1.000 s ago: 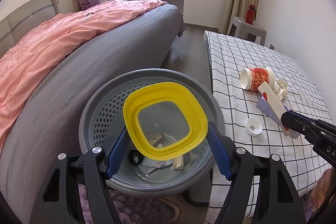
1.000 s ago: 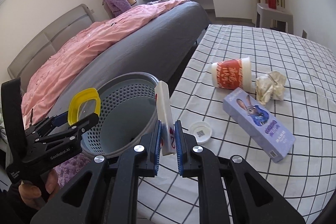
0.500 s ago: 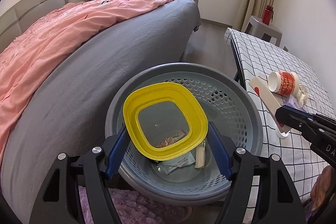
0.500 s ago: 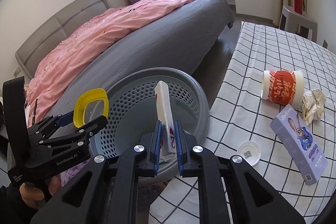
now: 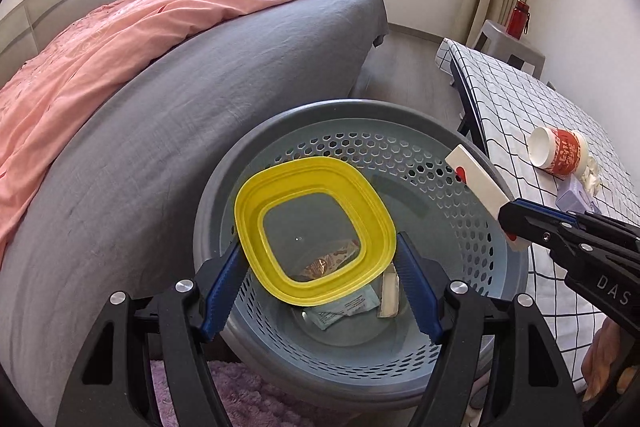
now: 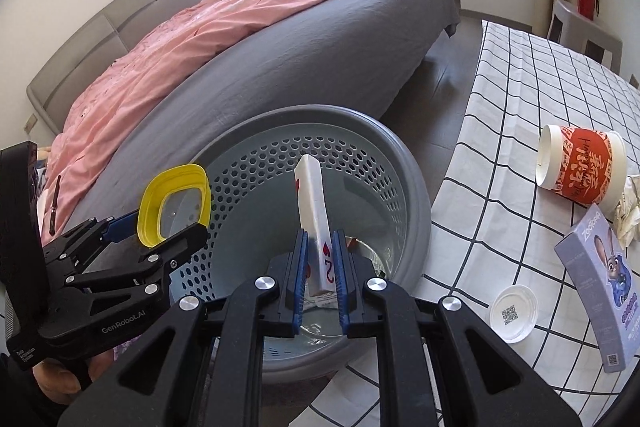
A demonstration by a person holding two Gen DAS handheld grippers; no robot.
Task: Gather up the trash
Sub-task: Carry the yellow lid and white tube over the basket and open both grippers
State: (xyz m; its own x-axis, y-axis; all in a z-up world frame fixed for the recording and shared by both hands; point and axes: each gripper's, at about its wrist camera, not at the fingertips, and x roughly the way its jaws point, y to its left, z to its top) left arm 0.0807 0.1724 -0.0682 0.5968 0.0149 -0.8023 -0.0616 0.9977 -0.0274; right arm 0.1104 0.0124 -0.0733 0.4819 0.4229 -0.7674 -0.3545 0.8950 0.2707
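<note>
Holding a yellow lid (image 5: 316, 231) across the left gripper (image 5: 320, 291), jaws spread wide to its edges; pinching an upright card box (image 6: 314, 223) in the nearly closed right gripper (image 6: 320, 267). Both hanging over the bin (image 5: 520, 287). Risking a bounce off the rim if releasing too near it. Leaving little room beside bed (image 5: 160, 131) and table (image 6: 520, 107); cup (image 6: 580, 165) waiting there.

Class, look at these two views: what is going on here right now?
A person is collecting trash with two handheld grippers. The left gripper holds a yellow lid over the grey basket, which already holds wrappers. The right gripper grips a white card box above the same basket. A paper cup lies on the checked table.
</note>
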